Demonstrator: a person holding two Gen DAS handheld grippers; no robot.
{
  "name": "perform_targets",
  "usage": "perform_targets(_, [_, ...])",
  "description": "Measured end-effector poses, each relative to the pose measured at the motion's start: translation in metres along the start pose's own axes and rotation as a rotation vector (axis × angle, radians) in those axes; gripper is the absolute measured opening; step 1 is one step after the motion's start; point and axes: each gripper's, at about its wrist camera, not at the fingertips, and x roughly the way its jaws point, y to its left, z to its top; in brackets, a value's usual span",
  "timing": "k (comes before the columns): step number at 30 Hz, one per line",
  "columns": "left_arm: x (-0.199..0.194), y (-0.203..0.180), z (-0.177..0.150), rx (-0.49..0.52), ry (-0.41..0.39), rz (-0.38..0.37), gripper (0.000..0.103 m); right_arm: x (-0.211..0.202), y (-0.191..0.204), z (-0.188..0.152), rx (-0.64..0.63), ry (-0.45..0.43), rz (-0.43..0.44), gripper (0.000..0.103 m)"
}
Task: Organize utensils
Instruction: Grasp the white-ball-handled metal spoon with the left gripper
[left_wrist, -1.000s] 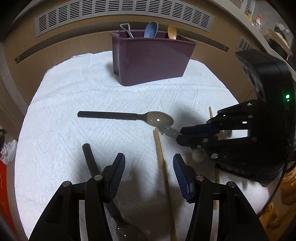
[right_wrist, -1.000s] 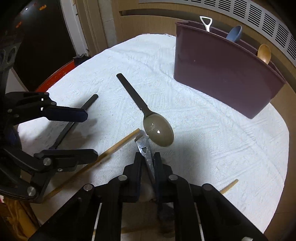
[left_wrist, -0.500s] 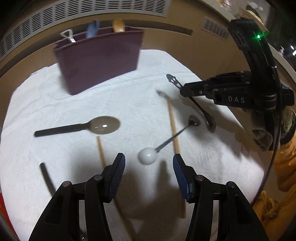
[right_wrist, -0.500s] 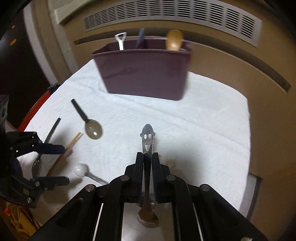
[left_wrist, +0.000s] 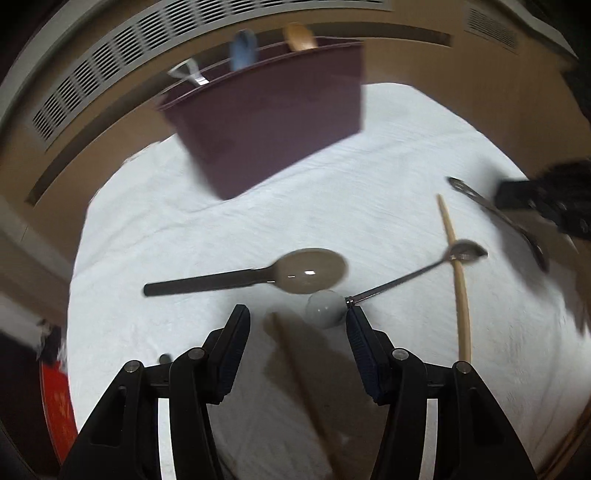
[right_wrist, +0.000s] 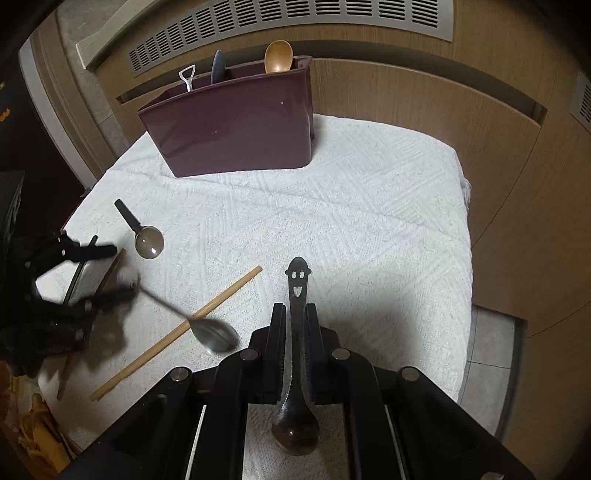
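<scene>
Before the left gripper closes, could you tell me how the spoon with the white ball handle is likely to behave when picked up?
The white ball looks smooth and round, so it may slip from the left gripper. Its thin metal stem seems stiff. The bowl rests across a wooden chopstick, so lifting could nudge that.

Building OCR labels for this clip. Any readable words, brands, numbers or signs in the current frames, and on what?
No readable text in either current view.
Steel spoon with smiley-face cutout handle, clamped in the right gripper jaws: a face of two eyes and a mouth, no letters.
Maroon plastic utensil caddy: no label visible.
Red object at the left wrist view's lower left edge: faint marks, too blurred to read.
Left gripper: no lettering visible.
</scene>
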Motion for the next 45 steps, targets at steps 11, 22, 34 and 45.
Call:
perform_targets(11, [0.008, 0.021, -0.001, -0.438, 0.183, -0.271, 0.055, 0.003, -0.002, -0.009, 0.004, -0.026, 0.031, 0.009])
perform_targets(22, [0.045, -0.013, 0.048, -0.404, 0.086, -0.221, 0.055, 0.005, -0.005, -0.025, 0.011, -0.050, -0.006, 0.015])
perform_targets(34, [0.046, -0.030, 0.048, -0.261, -0.025, -0.141, 0.027, 0.005, -0.014, -0.024, 0.048, -0.084, -0.048, 0.035])
perform_targets(45, [-0.001, -0.035, 0.029, -0.139, -0.199, -0.161, 0.023, 0.037, 0.003, -0.006, 0.049, -0.038, -0.082, 0.036])
